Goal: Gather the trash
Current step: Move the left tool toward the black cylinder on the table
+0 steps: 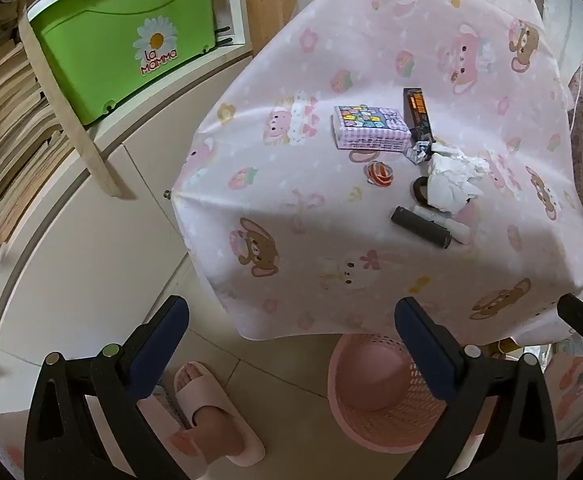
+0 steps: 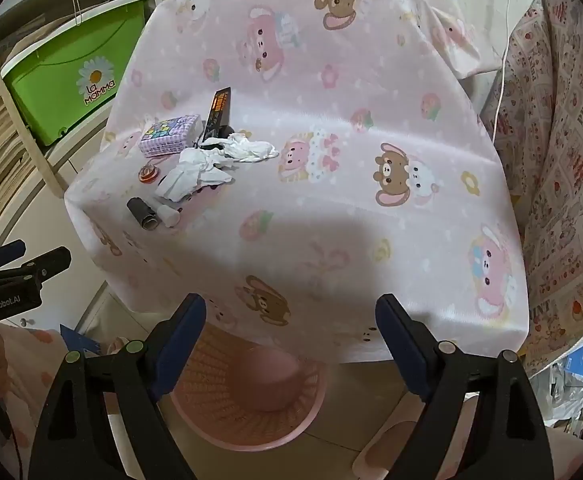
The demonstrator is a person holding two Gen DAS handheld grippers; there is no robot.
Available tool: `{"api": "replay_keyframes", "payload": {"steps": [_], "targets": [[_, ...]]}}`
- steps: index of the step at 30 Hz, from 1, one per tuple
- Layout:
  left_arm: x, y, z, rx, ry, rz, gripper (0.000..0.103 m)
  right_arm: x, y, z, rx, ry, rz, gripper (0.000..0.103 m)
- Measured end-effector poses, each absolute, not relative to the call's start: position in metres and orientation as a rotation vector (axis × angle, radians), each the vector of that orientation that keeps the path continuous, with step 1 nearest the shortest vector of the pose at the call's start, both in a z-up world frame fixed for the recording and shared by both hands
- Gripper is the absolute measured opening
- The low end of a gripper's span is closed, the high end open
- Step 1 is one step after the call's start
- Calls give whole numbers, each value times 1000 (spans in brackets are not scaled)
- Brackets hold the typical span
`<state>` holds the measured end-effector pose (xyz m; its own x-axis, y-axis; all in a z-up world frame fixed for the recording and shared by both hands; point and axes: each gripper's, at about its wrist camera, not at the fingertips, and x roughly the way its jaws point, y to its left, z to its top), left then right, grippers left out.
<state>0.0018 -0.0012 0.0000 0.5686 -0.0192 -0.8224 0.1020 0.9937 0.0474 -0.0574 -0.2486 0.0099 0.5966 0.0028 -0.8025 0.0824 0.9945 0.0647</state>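
"La Momma" on green bin [image 1: 119,40]; "GenRobot.AI" on left gripper [image 2: 19,264]

Both wrist views tilt down over the pink cartoon-print tabletop [image 1: 331,220], sharing its clutter and probably the same pink plastic basket [image 2: 251,400] below each gripper.

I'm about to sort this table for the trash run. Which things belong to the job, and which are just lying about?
For the job:
crumpled tissues
dark tube
candy wrapper
pink basket

Lying about:
green bin
stacked cardboard
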Motion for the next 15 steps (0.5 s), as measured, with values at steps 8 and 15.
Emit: {"api": "replay_keyframes", "payload": {"steps": [8, 15], "targets": [[1, -4, 1, 104, 961, -82, 102, -58, -249, 11, 97, 929, -53, 88], [2, -4, 0, 96, 964, -96, 102, -58, -253, 12, 110, 926, -66, 88]]}}
